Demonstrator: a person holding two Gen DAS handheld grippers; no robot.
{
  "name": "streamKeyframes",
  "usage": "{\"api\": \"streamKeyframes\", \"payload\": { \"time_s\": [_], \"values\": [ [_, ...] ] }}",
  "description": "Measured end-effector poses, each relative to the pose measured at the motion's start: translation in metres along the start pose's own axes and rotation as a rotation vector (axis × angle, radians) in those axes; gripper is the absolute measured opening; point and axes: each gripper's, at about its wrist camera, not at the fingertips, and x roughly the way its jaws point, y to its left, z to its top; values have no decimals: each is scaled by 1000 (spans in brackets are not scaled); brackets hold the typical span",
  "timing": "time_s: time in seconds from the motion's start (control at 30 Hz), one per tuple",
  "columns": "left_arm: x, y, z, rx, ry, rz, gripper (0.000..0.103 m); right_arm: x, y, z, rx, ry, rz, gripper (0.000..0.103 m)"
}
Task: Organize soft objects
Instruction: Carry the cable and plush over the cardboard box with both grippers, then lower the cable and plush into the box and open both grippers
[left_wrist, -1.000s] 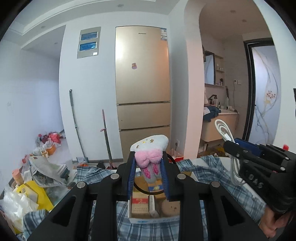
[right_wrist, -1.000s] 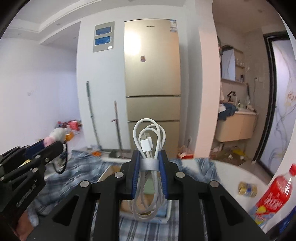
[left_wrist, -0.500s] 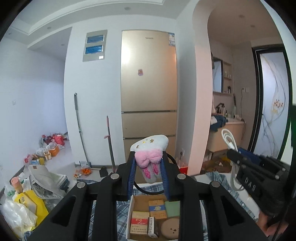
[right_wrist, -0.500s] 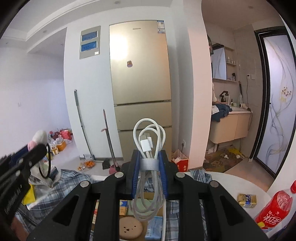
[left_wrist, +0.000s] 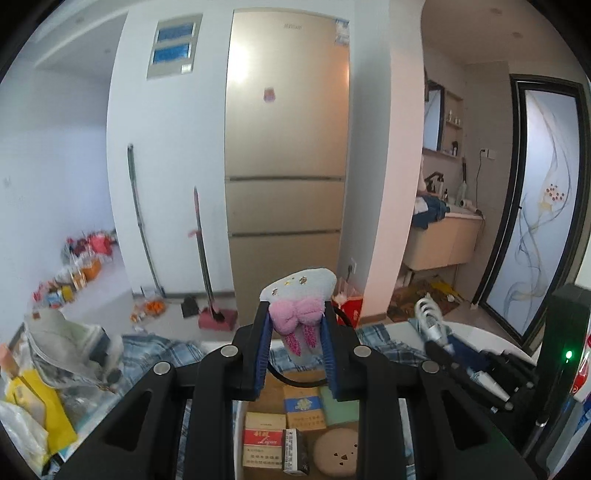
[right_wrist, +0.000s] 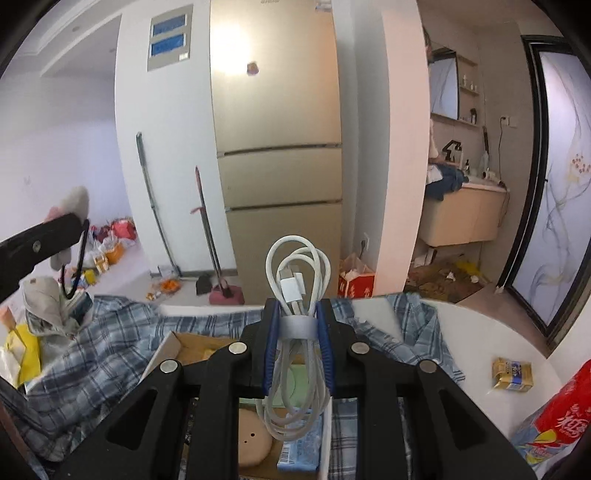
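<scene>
Halfway-ish I'd say: left gripper (left_wrist: 295, 345) clamps the plush hair tie (left_wrist: 298, 319), right gripper (right_wrist: 297, 341) clamps the coiled cable (right_wrist: 297, 291), both over the box (left_wrist: 267, 430), nothing dropped in yet.

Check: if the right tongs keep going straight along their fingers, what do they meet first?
Likely nothing close. The right tongs, shut on the white cable, point over the open box and plaid cloth toward the gold fridge; depth is unclear.

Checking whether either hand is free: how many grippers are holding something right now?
2. The left gripper is shut on a plush hair tie; the right gripper is shut on a coiled white cable. Both hang above the open box.
</scene>
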Motion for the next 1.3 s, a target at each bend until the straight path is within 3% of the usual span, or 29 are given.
{"api": "streamKeyframes", "payload": {
  "time_s": [0.1,0.27,0.37,0.73,0.83,1.03,1.13,1.2,1.23,1.3],
  "values": [
    [21,6,-9,7,51,3,27,28,-1,-10,30,118,42,20],
    [62,16,-27,12,137,0,27,59,5,-32,-26,206,8,20],
    [78,23,-38,26,140,9,27,75,7,-44,-12,271,33,20],
    [131,37,-71,42,255,-3,27,105,15,-71,-50,386,19,20],
    [140,35,-79,55,285,4,27,111,12,-74,-27,426,50,20],
    [146,31,-87,83,313,11,27,110,10,-73,-32,417,7,22],
    [144,28,-87,98,304,29,35,110,9,-72,-28,413,1,26],
    [144,29,-86,81,311,20,36,108,7,-70,-19,400,-4,49],
    [145,31,-87,69,318,15,37,106,6,-69,-15,386,-3,53],
    [146,33,-86,63,321,19,49,103,7,-66,-24,370,-12,53]
  ]
}}
